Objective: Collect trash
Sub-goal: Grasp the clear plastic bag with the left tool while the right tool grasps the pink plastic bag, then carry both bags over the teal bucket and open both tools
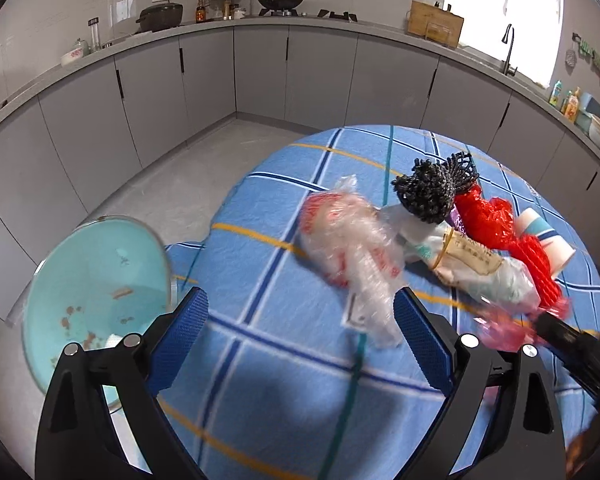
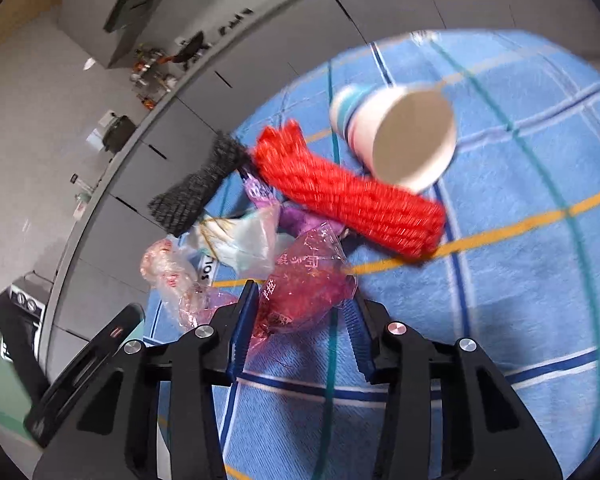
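A pile of trash lies on a blue checked tablecloth (image 1: 284,344). It holds a clear wrapper with red print (image 1: 352,256), a black foam net (image 1: 432,188), a red foam net (image 1: 500,236), a paper cup (image 2: 400,136) on its side and a pale bag with a rubber band (image 1: 472,264). My left gripper (image 1: 300,332) is open and empty, just short of the clear wrapper. My right gripper (image 2: 304,312) is open, its blue pads on either side of a pink-red plastic wrapper (image 2: 304,292), which also shows in the left wrist view (image 1: 504,328).
A teal trash bin (image 1: 96,288) with crumbs inside stands at the table's left edge, beside the left gripper. Grey kitchen cabinets (image 1: 260,68) and a counter run around the room. The floor (image 1: 188,176) lies beyond the table.
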Motion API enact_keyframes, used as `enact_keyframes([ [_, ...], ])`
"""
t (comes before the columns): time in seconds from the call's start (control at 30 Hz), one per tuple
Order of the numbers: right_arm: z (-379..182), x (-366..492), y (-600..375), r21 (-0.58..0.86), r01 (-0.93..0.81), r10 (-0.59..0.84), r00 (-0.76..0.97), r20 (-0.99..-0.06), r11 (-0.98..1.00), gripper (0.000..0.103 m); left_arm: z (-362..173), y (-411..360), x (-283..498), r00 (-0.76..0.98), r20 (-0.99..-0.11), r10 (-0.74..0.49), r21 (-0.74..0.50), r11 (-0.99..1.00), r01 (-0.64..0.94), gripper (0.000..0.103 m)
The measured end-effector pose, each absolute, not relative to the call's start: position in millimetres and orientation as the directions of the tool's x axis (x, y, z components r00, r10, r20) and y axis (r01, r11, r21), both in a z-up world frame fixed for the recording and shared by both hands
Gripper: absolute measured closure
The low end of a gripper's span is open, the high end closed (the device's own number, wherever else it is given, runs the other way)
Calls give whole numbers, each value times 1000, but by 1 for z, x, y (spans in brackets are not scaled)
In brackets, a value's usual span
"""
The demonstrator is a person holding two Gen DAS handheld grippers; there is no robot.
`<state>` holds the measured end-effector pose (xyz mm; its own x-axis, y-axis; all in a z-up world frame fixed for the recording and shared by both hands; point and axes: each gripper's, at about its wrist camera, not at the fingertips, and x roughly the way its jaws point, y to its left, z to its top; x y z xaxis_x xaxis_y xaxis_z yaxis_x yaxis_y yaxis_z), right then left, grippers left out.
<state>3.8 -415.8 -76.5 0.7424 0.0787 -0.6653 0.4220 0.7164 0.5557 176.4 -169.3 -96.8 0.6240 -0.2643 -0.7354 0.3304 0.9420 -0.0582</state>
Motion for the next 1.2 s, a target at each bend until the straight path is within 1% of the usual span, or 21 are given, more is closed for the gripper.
enact_keyframes([
  [0.07,-67,-6,-418,536,417,46,757,-651,734,60,-102,-180,181,613,-744,-266,-68,943,327,18],
  [0.13,-60,-16,-421,516,419,14,766,-642,747,60,-111,-192,188,600,-760,-250,-63,947,314,26],
  [0.17,-57,-19,-423,507,421,0,769,-640,752,60,-114,-196,191,591,-767,-250,-68,948,312,32],
  [0.23,-55,-21,-425,493,424,-17,771,-637,759,60,-119,-202,197,576,-777,-255,-86,949,304,32],
  [0.27,-55,-22,-426,490,426,-22,771,-637,761,60,-121,-205,198,573,-778,-257,-90,948,304,36],
  [0.3,-56,-22,-427,490,427,-23,771,-637,760,60,-123,-208,199,567,-781,-264,-94,946,311,44],
  [0.33,-57,-23,-428,495,427,-19,771,-636,757,60,-125,-210,200,560,-784,-269,-96,943,318,49],
  [0.4,-58,-22,-427,497,426,-15,770,-638,756,60,-130,-212,201,540,-792,-285,-107,936,336,69],
  [0.43,-58,-21,-426,497,425,-13,770,-638,756,60,-131,-212,200,533,-793,-295,-115,932,345,73],
  [0.5,-58,-20,-423,498,423,-10,770,-638,757,60,-130,-210,198,531,-786,-317,-125,922,366,88],
  [0.6,-54,-20,-419,490,418,-19,775,-632,765,60,-123,-203,190,540,-766,-347,-136,910,392,91],
  [0.9,-37,-12,-393,456,368,-24,798,-602,811,60,-103,-168,155,601,-716,-354,-79,898,433,91],
  [1.03,-34,-2,-377,449,326,9,801,-598,832,60,-96,-141,147,629,-706,-325,-51,909,414,91],
  [1.2,-31,16,-350,446,263,65,800,-597,856,60,-88,-101,145,658,-696,-287,-52,934,353,91],
])
